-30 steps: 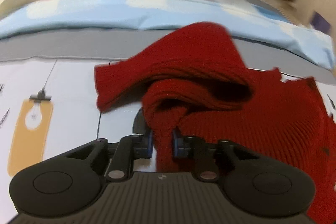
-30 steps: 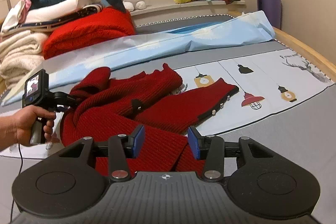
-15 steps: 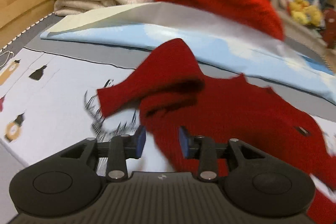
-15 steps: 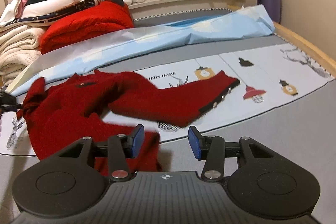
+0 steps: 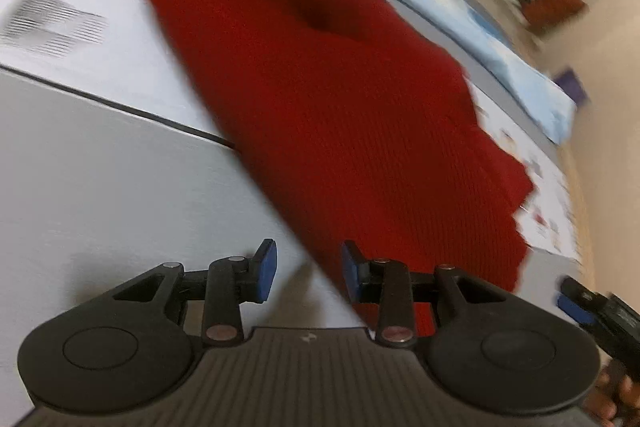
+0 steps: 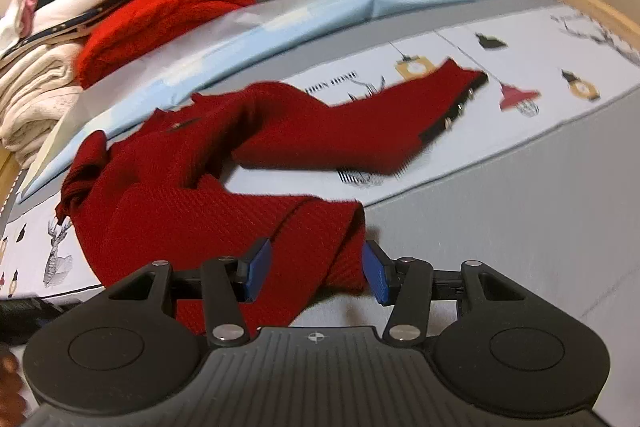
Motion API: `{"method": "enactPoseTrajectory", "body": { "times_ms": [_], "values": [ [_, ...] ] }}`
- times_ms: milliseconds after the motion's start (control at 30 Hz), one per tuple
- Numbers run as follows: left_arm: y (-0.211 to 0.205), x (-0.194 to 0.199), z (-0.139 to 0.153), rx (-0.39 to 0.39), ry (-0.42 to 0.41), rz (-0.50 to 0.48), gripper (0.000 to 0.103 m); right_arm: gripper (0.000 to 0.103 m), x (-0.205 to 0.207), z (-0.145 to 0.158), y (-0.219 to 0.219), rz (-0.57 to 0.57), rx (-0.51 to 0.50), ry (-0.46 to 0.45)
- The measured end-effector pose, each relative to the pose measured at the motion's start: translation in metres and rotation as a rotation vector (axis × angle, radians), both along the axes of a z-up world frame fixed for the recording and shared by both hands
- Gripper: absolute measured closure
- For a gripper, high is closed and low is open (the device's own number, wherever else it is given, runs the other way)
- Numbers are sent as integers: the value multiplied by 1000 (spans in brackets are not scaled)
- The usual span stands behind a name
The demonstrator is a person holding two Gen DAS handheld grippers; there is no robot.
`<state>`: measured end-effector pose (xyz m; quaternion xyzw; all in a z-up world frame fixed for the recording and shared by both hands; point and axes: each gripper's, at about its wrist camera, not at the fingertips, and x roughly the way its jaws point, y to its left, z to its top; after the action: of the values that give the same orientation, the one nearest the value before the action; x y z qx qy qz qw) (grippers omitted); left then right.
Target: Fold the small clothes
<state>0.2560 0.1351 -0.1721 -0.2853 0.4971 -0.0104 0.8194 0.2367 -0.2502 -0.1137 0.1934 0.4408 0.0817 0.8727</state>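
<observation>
Now red sweater [image 6: 168, 211] between tool [image 6: 316, 267] pads

- On the white printed panel of the bed sheet [image 6: 520, 39], in the right wrist view, one line of small dark capital letters stands just beyond the red sweater [image 6: 192, 195], near the middle of the scene. It appears upside down and blurred; it may read "HOME", but the letters cannot be told for sure.
- In the left wrist view no writing can be read; the prints on the sheet are smeared by blur.
</observation>
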Motion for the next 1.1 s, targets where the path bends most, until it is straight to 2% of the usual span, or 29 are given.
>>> {"method": "enactPoseTrajectory", "body": {
  "times_ms": [100, 167, 200, 233, 267, 300, 367, 467, 533, 633, 733, 767, 833, 867, 933, 967, 1000, 1033, 1100],
  "values": [
    [-19, 7, -11, -5, -7, 4, 44, 51, 0, -7, -7, -41, 23, 36],
    [-36, 12, -25, -2, 51, 4, 45, 51, 0, -9, -10, -51, 26, 45],
    [-43, 13, -33, 8, 75, 5, 47, 51, 0, -9, -11, -51, 19, 45],
    [-47, 12, -33, 33, 58, 10, 51, 51, 0, -9, -12, -52, 12, 43],
    [-51, 14, -31, 67, 40, -4, 70, 51, 0, -9, -13, -53, 5, 42],
    [-55, 13, -28, 98, 22, -29, 84, 51, 0, -9, -14, -56, 3, 40],
    [-54, 8, -14, 124, -22, -82, 88, 51, 0, -9, -16, -67, 4, 38],
    [-41, -8, 21, 161, -55, -130, 89, 51, 1, -6, -20, -84, 12, 22],
    [-25, -28, 56, 231, -66, -162, 90, 51, 1, -3, -23, -103, 22, 6],
    [3, -69, 100, 415, -61, -262, 90, 51, 1, 2, -27, -140, 45, -18],
    [25, -108, 117, 589, -29, -378, 91, 51, 1, 1, -26, -164, 74, -12],
    [38, -117, 118, 607, -21, -387, 90, 51, 1, 0, -22, -160, 81, -4],
    [69, -128, 118, 561, -73, -311, 75, 51, 3, -3, -12, -123, 80, 13],
    [88, -132, 113, 501, -104, -218, 62, 50, 4, -4, -4, -92, 71, 26],
    [122, -142, 89, 365, -123, -4, 62, 50, 5, -10, 12, -26, 61, 60],
    [136, -146, 75, 303, -85, 58, 62, 50, 5, -14, 22, 10, 58, 87],
    [143, -142, 60, 297, 34, 89, 74, 50, 5, -20, 31, 35, 53, 112],
    [144, -142, 59, 343, 54, 108, 74, 50, 5, -28, 41, 62, 42, 145],
    [139, -138, 63, 446, 26, 121, 73, 50, 5, -42, 59, 96, 4, 200]
  ]
}}
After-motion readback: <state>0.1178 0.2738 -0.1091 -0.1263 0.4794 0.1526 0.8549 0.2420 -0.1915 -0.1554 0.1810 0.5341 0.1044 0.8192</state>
